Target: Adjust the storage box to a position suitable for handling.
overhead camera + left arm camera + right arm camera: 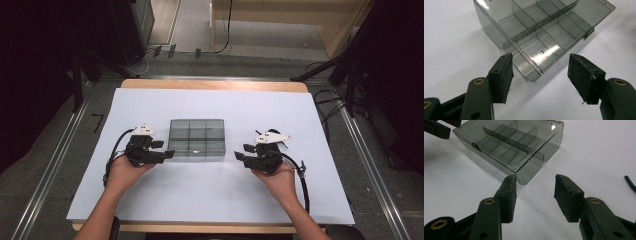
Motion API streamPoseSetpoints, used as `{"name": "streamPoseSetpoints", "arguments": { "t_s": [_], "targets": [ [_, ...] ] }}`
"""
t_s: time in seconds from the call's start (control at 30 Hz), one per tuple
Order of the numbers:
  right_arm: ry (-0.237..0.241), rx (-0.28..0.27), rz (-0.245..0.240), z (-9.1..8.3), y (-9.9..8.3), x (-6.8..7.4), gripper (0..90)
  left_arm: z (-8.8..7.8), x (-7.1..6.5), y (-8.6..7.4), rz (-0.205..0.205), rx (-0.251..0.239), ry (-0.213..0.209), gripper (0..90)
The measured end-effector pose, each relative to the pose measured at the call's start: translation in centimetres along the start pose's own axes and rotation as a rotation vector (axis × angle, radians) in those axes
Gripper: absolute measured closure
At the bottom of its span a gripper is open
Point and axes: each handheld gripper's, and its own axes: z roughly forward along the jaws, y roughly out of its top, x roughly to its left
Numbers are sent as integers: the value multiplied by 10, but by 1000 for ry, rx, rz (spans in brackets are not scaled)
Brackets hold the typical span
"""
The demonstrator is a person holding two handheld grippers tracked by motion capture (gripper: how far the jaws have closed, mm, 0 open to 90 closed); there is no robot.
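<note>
High view | box [196, 138] between left hand-held gripper [167, 150] | right hand-held gripper [240, 152]

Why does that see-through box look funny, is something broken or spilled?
Nothing looks broken or spilled. The smoky clear box lies flat on the white sheet, lid shut, and its compartments look empty. The left gripper and right gripper sit open at its near corners, neither holding it.
</note>
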Motion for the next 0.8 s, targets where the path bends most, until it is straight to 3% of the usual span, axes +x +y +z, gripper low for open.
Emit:
{"name": "streamPoseSetpoints", "arguments": {
  "t_s": [0.27,0.47,0.8],
  "targets": [
    [-7,-14,3,-1,-3,5,561,0,-3,-3,31,3,39,406],
    [3,-7,12,5,-5,9,585,3,-4,-7,31,21,22,415],
    [-4,18,-16,20,-8,23,656,3,-2,-11,21,14,14,450]
  ]
}}
